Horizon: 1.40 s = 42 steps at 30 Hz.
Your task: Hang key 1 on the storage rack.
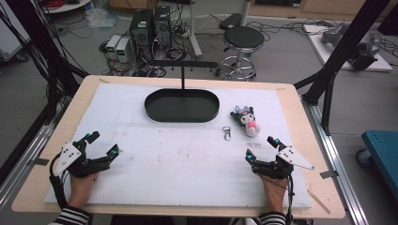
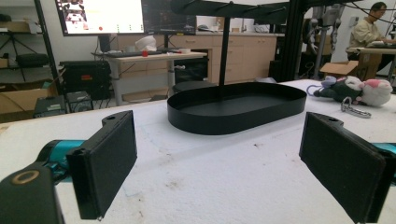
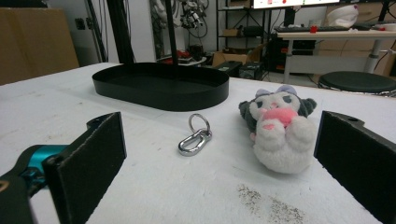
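Both grippers rest open on the white foam mat point(image 1: 178, 164).

No legible text, label, brand, number or sign anywhere. Wall-mounted monitor screen point(image 2: 99, 15) in left gripper view: bright window with small coloured marks, writing too small to read. Second bright screen strip point(image 3: 299, 3) at top edge of right gripper view: blurred, nothing readable. Small plush toy, grey-and-white with pink patch point(image 3: 279, 128): no tag visible. Black oval metal tray point(image 1: 182, 105): unmarked.
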Each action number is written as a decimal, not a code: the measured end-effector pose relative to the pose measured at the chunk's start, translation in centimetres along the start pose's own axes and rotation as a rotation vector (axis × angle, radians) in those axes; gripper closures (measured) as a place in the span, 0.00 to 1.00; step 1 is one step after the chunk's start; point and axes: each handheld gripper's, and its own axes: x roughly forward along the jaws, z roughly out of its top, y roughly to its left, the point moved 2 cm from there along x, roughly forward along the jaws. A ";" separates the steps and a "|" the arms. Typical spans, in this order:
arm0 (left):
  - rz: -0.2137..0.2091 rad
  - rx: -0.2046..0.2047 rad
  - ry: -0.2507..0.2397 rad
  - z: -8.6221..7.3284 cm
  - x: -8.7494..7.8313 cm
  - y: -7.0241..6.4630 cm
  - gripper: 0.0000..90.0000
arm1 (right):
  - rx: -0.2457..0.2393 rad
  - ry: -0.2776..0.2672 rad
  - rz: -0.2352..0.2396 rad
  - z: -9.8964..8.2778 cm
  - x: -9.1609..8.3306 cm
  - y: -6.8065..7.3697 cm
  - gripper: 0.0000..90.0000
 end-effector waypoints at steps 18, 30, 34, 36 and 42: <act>0.002 -0.005 0.007 0.0 0.1 0.0 0.13 | 0.010 -0.005 0.000 0.0 0.0 -0.1 0.02; 0.005 -0.013 0.010 0.0 0.2 0.1 0.13 | 0.031 0.019 -0.047 2.2 -0.5 -0.6 0.02; 0.005 -0.010 0.009 0.0 0.2 0.1 0.13 | 0.001 0.072 -0.044 4.6 -0.2 -0.6 0.02; 0.004 -0.010 0.010 0.0 0.2 0.1 0.13 | -0.007 0.105 -0.041 5.7 0.1 -0.7 0.02; 0.004 -0.010 0.010 0.0 0.2 0.1 0.13 | -0.006 0.226 -0.044 8.1 1.4 -1.6 0.02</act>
